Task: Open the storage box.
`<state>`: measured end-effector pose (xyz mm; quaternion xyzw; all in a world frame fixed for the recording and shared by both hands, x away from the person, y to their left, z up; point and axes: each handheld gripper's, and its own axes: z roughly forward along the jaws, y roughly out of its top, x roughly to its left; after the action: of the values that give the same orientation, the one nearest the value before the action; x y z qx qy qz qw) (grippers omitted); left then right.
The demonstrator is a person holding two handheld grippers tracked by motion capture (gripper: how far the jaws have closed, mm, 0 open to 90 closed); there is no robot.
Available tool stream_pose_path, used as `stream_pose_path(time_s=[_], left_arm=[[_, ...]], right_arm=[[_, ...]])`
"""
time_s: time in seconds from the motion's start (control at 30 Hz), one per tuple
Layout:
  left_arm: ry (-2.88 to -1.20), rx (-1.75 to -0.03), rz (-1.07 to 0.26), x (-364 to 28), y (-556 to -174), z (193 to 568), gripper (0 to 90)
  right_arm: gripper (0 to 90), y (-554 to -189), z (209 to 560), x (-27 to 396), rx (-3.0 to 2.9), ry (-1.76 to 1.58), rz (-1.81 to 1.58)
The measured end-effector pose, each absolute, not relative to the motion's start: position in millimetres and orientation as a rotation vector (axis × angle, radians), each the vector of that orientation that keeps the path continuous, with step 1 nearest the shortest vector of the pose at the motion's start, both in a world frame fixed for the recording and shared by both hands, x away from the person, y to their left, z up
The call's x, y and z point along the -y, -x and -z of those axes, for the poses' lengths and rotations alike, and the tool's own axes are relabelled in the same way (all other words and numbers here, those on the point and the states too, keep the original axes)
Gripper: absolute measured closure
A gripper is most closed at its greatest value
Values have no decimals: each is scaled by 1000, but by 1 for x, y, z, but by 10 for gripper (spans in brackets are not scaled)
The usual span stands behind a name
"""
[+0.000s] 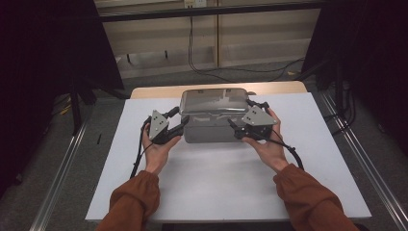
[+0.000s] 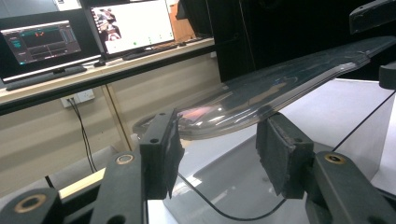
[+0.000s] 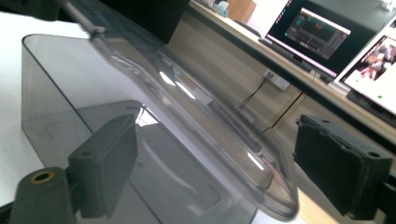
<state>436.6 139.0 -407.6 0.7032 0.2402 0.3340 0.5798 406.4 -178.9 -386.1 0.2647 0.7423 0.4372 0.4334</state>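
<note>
**Lid half-held over the box: one side gripped loosely, the other let go**

My left hand-held gripper (image 1: 179,126) sits at the left end of the smoky grey translucent plastic storage box (image 1: 211,129), its jaws part open with the rim of the clear, glossy plastic lid (image 1: 213,100) between the pads (image 2: 161,154). In the left gripper view I cannot tell whether those pads actually press on the rim. My right hand-held gripper (image 1: 235,129) is at the box's right end, and its jaws stand wide, holding nothing: in the right gripper view the lid's edge runs between the two pads with clear air on both sides.

What worries me is the lid. It looks tilted rather than seated flat, so if the left side slips, that end could drop and skid off, or the lid could seat crooked. The slick surface would make a light pinch unreliable. If I close the right jaws without lining them up, a pad could knock the rim and shove the whole box.

The box stands toward the far middle of the white rectangular counter (image 1: 216,178), fairly near the back edge, where a strip of pale wood shows. Pushing it away from me is the risky direction. Toward me, and out to either side, there is plenty of bare counter to work in.
</note>
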Motion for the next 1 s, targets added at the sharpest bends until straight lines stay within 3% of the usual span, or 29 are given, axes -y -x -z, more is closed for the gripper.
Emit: stream_pose_path(time_s=[0.17, 0.33, 0.47, 0.5, 0.53, 0.63, 0.73, 1.0], left_arm=[[-1646, -560, -782, -140, -437, 406, 502], [-1643, -568, -767, -140, -438, 406, 500], [-1641, -575, -755, -141, -439, 405, 513], [-1643, -575, -756, -142, -439, 405, 514], [-1643, -574, -754, -141, -439, 405, 513], [-1643, -576, -753, -141, -439, 404, 510], [-1638, -585, -743, -141, -441, 402, 508], [-1629, -596, -747, -141, -444, 397, 501]], right_arm=[[100, -410, 387, 186, -1865, -754, -1165], [0, -416, 389, 195, -1901, -777, -1194], [22, -418, 389, 195, -1900, -784, -1209], [43, -418, 389, 195, -1895, -783, -1199], [126, -420, 389, 196, -1902, -772, -1206], [150, -424, 390, 198, -1892, -790, -1228], [260, -429, 389, 201, -1879, -797, -1261], [317, -434, 386, 204, -1858, -783, -1290]])
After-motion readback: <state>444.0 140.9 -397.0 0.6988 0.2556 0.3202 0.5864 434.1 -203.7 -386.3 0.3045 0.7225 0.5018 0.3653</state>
